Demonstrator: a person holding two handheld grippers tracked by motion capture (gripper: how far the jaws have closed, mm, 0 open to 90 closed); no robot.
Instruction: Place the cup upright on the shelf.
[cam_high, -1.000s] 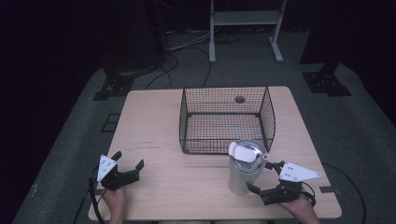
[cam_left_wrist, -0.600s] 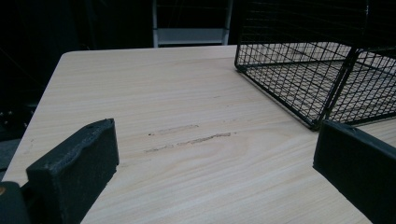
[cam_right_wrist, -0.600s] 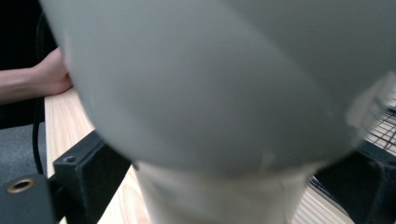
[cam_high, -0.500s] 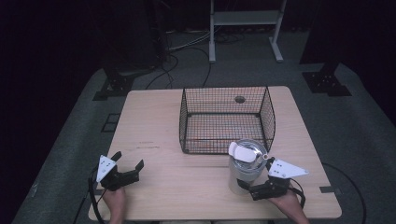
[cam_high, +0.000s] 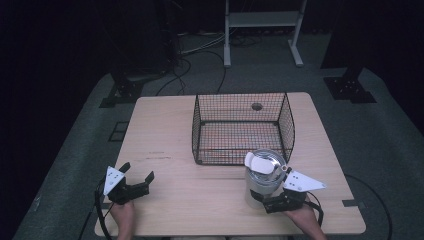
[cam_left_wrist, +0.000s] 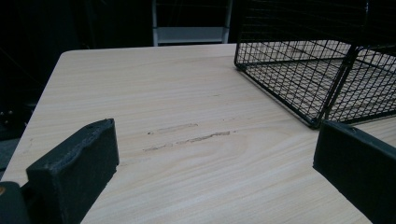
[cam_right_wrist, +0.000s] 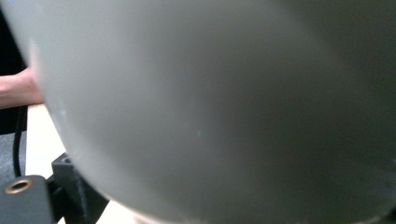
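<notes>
A pale grey cylindrical container (cam_high: 262, 176) with a white flip lid stands upright on the wooden desk (cam_high: 200, 200), at the lower right of the high view, just in front of the near right corner of a black wire basket (cam_high: 240, 127). Your right hand-held gripper (cam_high: 272, 200) sits against the container's base; in its own view the grey wall (cam_right_wrist: 210, 107) looms close and blurred, and I cannot tell whether the jaws have closed on it. Your left hand-held gripper (cam_high: 137, 177), at lower left, rests with jaws apart, holding nothing. The basket appears empty, so if the container belongs inside, that lift is not yet done.
</notes>
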